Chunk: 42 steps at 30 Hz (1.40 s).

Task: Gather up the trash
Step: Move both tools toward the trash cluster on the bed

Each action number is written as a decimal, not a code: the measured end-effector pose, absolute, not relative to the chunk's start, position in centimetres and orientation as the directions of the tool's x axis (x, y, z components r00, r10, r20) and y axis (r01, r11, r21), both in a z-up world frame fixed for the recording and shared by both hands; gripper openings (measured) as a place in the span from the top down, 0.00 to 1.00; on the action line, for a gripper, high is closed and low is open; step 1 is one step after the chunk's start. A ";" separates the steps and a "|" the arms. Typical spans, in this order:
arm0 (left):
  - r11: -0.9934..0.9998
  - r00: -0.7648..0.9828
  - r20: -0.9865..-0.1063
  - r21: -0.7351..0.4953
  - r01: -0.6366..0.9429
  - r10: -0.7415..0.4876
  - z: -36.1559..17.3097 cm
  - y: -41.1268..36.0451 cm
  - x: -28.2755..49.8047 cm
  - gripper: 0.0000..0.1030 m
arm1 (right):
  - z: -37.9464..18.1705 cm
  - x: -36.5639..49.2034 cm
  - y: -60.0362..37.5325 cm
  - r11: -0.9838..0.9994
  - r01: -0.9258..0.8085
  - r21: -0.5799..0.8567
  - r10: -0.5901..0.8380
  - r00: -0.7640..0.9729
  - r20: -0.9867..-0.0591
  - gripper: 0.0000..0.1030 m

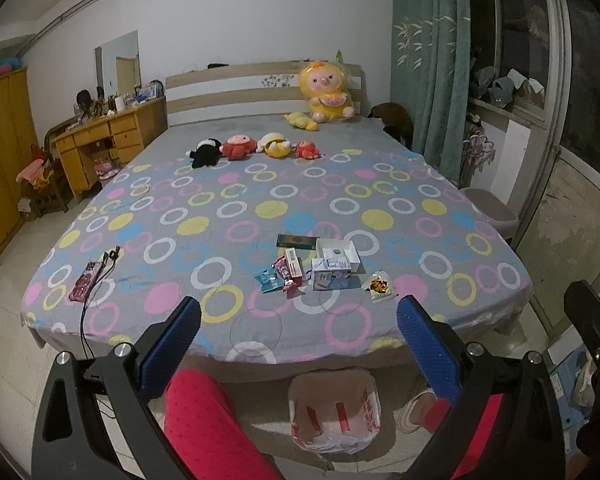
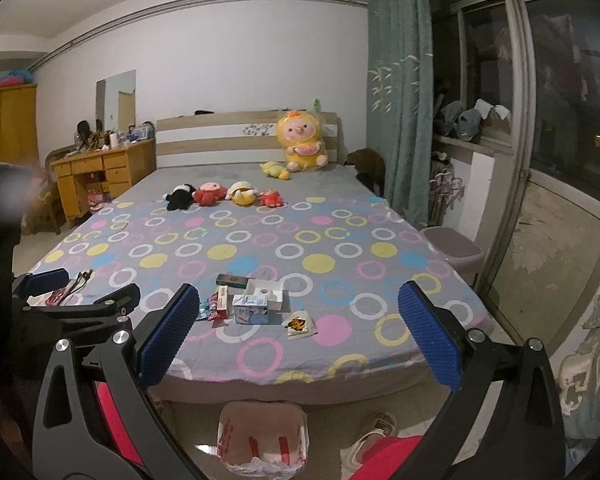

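Dim indoor light, dark window, strong fisheye bending at edges.

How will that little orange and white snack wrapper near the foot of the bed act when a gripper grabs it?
The orange and white wrapper lies flat on the bedsheet, so it is probably empty, light and floppy. Its thin edges may be hard to pinch against the soft bedding, and it could slide or crumple. It looks unlikely to roll or break.

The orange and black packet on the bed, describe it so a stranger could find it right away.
On the bed, find the litter near the foot edge. The packet lies flat, alone to the right of the blue-and-white carton, the only orange-and-black piece.
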<state>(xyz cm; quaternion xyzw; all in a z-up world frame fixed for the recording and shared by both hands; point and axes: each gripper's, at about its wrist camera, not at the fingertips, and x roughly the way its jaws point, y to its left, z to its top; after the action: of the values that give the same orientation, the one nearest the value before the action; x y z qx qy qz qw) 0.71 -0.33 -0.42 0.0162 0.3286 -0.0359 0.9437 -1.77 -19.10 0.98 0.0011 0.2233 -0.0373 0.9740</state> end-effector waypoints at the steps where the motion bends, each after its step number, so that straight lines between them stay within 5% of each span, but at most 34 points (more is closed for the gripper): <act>1: 0.997 0.778 -0.626 0.008 0.078 -0.056 -0.5 -0.2 1.0 0.06 | 0.8 -1.5 -19.2 0.998 0.064 -0.016 -0.065 0.896 -0.439 0.05; 12: 1.000 0.745 -0.667 -0.016 0.013 -0.020 -0.9 2.7 6.4 0.07 | -2.2 4.6 -19.5 0.996 -0.059 -0.066 0.018 0.864 -0.504 0.05; 17: 1.000 0.724 -0.690 -0.017 -0.008 -0.006 -1.3 4.1 9.3 0.07 | -2.8 6.7 -20.2 0.986 -0.156 -0.067 0.107 0.879 -0.465 0.05; 42: 0.998 0.459 -0.888 -0.010 -0.059 0.018 -11.8 7.0 25.3 0.07 | -11.5 23.3 -22.2 0.924 -0.332 -0.188 0.078 0.647 -0.758 0.05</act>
<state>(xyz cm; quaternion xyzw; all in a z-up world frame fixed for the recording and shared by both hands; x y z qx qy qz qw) 25.27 7.00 -11.81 -0.0196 0.5195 0.0226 0.8540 23.35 -22.19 -11.50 -0.1570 0.4039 0.1148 0.8939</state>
